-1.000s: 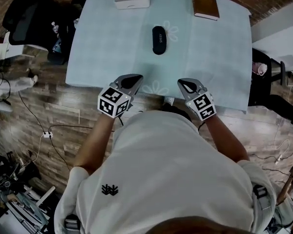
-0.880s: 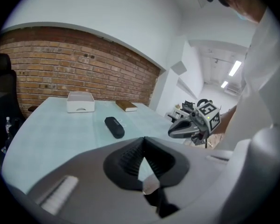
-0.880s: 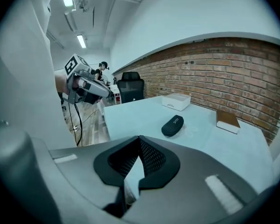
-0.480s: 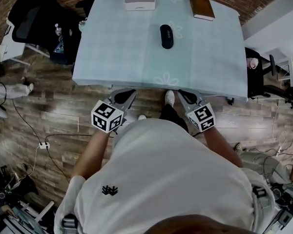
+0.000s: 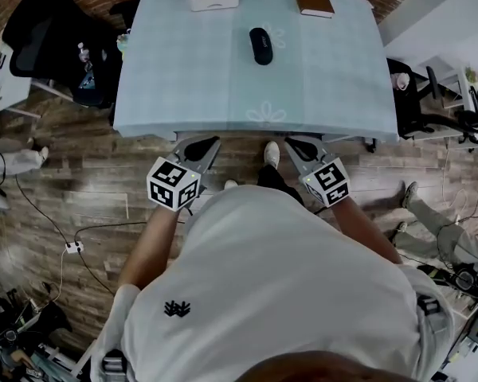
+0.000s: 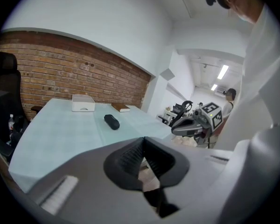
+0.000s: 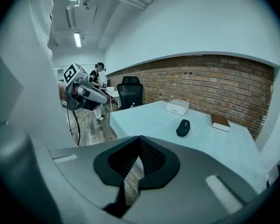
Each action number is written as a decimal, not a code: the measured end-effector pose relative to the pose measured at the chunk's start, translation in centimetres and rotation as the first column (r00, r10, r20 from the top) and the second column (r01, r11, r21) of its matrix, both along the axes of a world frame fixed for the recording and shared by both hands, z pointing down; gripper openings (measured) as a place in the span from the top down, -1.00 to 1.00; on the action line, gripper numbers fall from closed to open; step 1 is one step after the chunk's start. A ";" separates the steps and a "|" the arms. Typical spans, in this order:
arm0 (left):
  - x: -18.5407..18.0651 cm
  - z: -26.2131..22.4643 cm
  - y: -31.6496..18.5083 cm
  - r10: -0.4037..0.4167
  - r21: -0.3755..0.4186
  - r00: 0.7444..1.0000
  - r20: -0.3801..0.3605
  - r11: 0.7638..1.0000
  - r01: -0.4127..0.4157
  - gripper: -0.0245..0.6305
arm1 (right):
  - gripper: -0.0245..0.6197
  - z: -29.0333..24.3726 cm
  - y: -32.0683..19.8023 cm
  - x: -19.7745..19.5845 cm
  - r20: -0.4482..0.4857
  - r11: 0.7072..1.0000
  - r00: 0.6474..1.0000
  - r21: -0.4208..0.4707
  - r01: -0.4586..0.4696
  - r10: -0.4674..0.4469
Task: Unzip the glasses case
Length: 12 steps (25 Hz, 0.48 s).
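Black fabric office chair (image 5: 40, 42) stands at far left, beside the pale blue cloth-covered table (image 5: 191, 86). I hold my left gripper (image 5: 209, 142) over the floor, just short of the table's near edge, its jaws pressed together on nothing. The black oval zipped glasses case (image 5: 260, 45) lies untouched mid-table toward the far side, well apart from both grippers. My right gripper (image 5: 295, 143) mirrors the left, jaws likewise closed and empty.
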State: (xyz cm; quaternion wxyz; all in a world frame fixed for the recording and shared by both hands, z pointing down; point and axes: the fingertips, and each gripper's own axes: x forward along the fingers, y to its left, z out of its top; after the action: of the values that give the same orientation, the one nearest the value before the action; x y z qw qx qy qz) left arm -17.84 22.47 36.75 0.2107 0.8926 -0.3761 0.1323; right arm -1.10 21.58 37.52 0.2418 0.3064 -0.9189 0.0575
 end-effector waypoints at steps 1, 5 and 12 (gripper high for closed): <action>0.0 -0.2 0.0 -0.001 0.004 1.000 -0.004 1.000 0.001 0.75 | 0.92 -0.3 0.1 0.1 -0.002 1.000 1.000 0.005 -0.001 0.001; 0.2 -0.8 -0.1 0.011 0.017 1.000 -0.011 1.000 -0.011 0.75 | 0.92 -1.4 -0.3 0.3 0.007 0.999 1.000 0.028 -0.027 0.026; 0.2 -0.4 0.6 0.016 0.015 1.000 -0.015 1.000 -0.016 0.75 | 0.92 -1.3 0.4 0.9 0.010 0.998 0.999 0.030 -0.051 0.051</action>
State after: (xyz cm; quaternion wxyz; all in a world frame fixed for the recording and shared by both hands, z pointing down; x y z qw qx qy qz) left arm -17.60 23.07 36.39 0.2058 0.8981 -0.3683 0.1242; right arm -0.19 21.96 36.26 0.2314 0.3331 -0.9126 0.0513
